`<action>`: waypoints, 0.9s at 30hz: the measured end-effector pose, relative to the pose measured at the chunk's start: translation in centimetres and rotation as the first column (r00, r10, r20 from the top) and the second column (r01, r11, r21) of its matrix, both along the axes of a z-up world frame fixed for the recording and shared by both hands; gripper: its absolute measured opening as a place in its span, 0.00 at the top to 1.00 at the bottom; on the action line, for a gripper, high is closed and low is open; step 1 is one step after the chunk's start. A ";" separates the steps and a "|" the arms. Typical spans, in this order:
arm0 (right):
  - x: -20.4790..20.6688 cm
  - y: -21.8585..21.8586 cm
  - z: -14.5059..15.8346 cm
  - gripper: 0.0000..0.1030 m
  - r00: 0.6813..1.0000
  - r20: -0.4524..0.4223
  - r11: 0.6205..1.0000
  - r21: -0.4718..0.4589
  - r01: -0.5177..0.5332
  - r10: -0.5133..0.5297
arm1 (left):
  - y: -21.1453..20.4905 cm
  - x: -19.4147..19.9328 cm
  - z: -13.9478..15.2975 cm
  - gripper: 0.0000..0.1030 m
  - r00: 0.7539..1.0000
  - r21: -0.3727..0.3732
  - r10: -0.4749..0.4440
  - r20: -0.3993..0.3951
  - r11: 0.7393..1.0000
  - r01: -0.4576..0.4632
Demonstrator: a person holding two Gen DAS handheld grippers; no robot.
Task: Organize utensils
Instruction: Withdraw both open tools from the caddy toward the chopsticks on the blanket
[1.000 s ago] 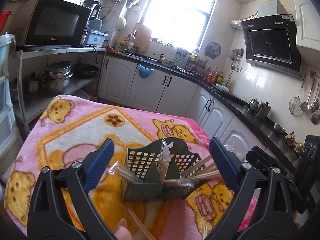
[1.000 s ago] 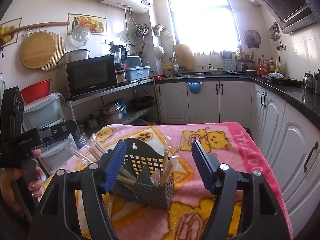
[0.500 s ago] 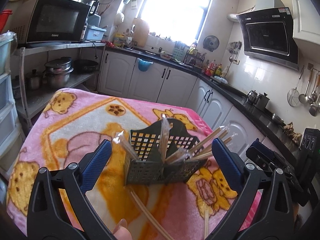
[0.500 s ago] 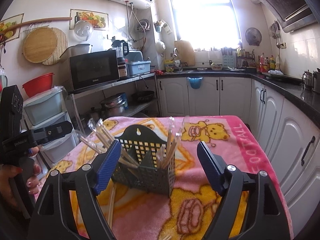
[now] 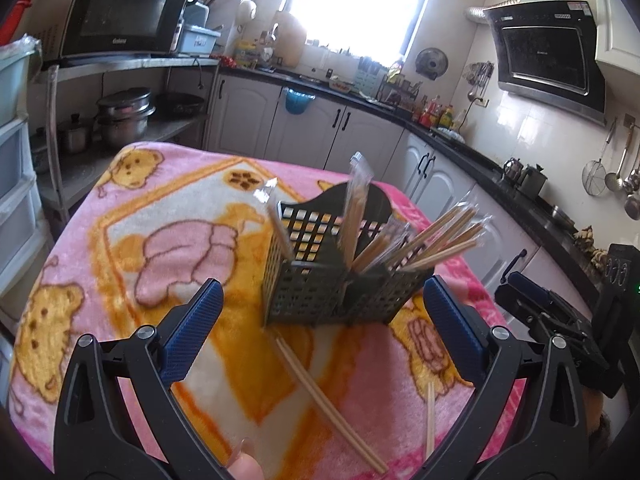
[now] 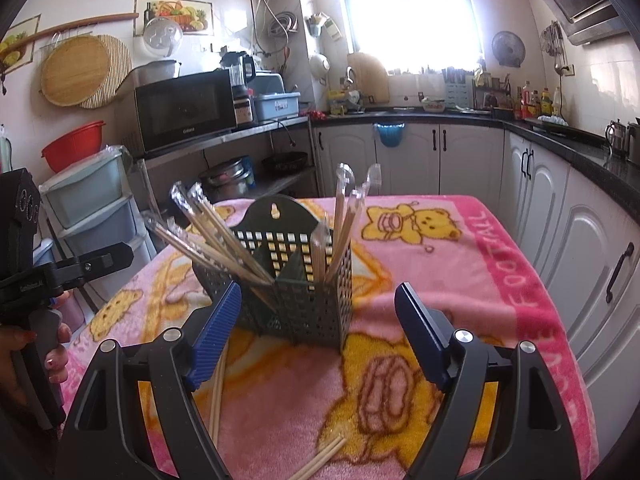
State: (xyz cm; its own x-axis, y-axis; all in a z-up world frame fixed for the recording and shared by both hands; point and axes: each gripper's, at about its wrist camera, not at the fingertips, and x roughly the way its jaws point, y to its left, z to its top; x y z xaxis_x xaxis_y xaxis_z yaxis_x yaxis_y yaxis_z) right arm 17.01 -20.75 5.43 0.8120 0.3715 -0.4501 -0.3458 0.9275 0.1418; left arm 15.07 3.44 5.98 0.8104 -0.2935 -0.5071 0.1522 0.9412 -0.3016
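Observation:
A dark perforated utensil holder (image 5: 320, 292) stands on the pink bear blanket (image 5: 160, 240) and holds several wrapped chopsticks (image 5: 436, 240). It also shows in the right wrist view (image 6: 296, 296), with wrapped chopsticks (image 6: 208, 224) leaning out left and upright at right. Loose bare chopsticks (image 5: 328, 404) lie on the blanket in front of it, with another single one (image 5: 430, 416) beside them; more chopsticks (image 6: 218, 388) lie near the right gripper. My left gripper (image 5: 320, 328) is open and empty, just short of the holder. My right gripper (image 6: 318, 336) is open and empty, close to the holder.
The table edge drops off on all sides of the blanket (image 6: 500, 264). White cabinets (image 6: 440, 160) and a black counter run behind and to the right. A metal shelf with a microwave (image 6: 184, 108) and pots stands at the left, with plastic drawers (image 6: 88, 208) beside it.
Both grippers have drawn back and risen from the holder, which now appears farther off. Loose chopsticks on the blanket have come into view below.

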 end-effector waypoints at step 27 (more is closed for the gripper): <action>-1.0 1.0 -8.2 0.26 0.944 -0.327 0.989 -0.118 -0.093 0.049 | -0.8 3.7 -8.3 0.10 0.968 0.010 0.026 -0.251 1.000 -0.024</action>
State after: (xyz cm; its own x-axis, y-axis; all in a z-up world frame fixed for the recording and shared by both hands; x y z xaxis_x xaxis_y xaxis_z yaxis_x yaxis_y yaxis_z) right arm 15.98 -19.78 -2.75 0.5889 0.3437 -0.7315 -0.3672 0.9201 0.1367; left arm 18.73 2.66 -2.31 0.6638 -0.2704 -0.6973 0.0486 0.9460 -0.3205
